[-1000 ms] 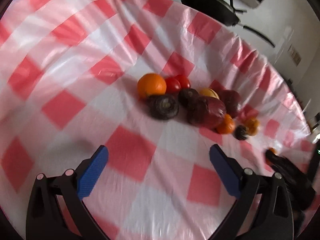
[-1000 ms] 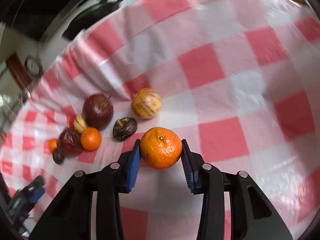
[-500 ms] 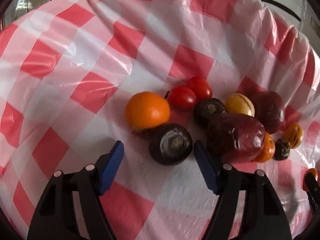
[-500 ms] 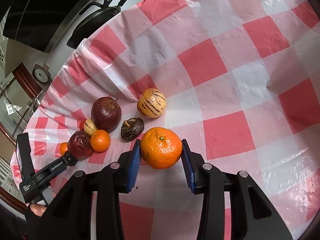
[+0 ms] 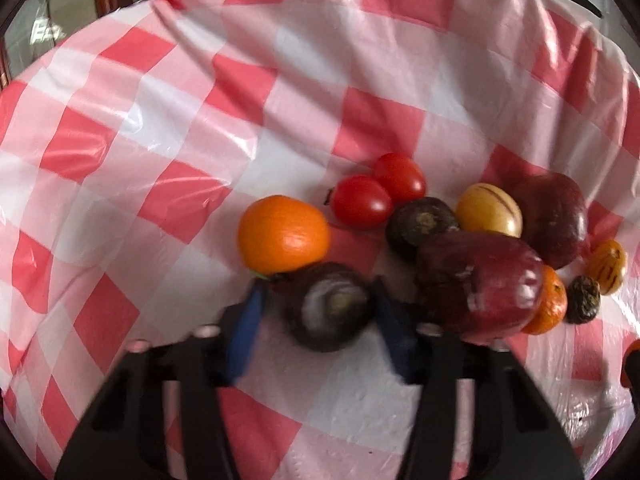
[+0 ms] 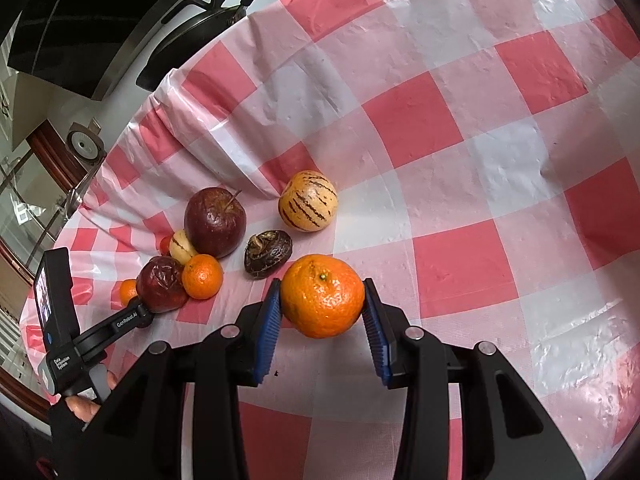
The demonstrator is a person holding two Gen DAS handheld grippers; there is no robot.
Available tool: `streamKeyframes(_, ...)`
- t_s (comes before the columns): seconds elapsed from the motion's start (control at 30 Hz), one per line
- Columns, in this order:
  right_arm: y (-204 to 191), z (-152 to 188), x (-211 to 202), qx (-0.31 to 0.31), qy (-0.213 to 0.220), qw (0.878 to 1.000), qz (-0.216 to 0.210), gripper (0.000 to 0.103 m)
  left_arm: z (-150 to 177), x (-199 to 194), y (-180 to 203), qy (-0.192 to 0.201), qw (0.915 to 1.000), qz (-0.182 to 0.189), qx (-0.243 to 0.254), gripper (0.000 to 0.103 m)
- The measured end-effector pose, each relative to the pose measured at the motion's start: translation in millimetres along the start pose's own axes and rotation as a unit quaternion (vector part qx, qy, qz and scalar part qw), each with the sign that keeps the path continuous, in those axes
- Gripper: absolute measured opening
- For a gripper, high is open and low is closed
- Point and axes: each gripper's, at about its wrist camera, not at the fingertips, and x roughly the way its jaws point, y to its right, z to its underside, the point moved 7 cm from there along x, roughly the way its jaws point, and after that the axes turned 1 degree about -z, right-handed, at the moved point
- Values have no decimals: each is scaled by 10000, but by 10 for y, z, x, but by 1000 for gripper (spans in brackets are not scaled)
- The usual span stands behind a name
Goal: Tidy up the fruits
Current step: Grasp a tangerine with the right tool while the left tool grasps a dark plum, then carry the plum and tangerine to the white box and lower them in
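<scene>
A: Found the left claw (image 5: 318,286) closing on the dark fruit (image 5: 332,312), fruit between the pads, grip not yet plainly firm. Lay on the surface (image 5: 160,140), just beside an orange (image 5: 284,234) at eleven o'clock, with an apple (image 5: 476,284) close at three.

B: Needed centring first, then a gentle squeeze. Looked soft-skinned, likely to bruise.

A: And the lift?

B: Best taken straight up, so as not to roll the orange or nudge the apple.

A: Saw the right claw (image 6: 320,284) pinching a mandarin (image 6: 322,296), at four o'clock of the pile (image 6: 202,276).

B: Called for a steady hold there.
</scene>
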Motion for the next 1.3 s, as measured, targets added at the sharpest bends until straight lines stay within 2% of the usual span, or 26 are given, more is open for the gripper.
streamKeyframes(0.17,13,-2,-13,51,43,10000,-36,40,59,-122,168,93,9997,226,59,41)
streamKeyframes(0.3,11,4,-4,42,28,10000,-31,40,234,-442,170,464,9976,496,103,41)
streamKeyframes(0.37,10,5,-4,41,26,10000,-25,40,369,-632,146,602,9947,831,-25,41)
streamKeyframes(0.43,11,4,-7,46,31,10000,-23,40,547,-851,118,754,9882,1314,-218,41)
streamKeyframes(0.5,11,2,-6,45,30,10000,-25,40,709,-1018,47,791,9830,1613,-385,41)
streamKeyframes(0.57,13,2,-4,44,27,10000,-24,40,813,-1133,-36,776,9797,1763,-560,41)
streamKeyframes(0.87,0,-1,-35,17,85,9999,-102,40,921,-1451,-637,1001,9679,2032,-1092,41)
streamKeyframes(1.03,-50,31,-95,-45,144,9998,-86,40,1097,-1546,-1202,1064,9645,1973,-1393,41)
streamKeyframes(1.17,-290,258,-124,-113,-96,9996,-237,40,1224,-1610,-1680,1174,9630,1815,-1609,41)
streamKeyframes(1.3,-660,608,-196,-145,-384,9975,-573,40,1355,-1712,-2217,1348,9540,1790,-1993,41)
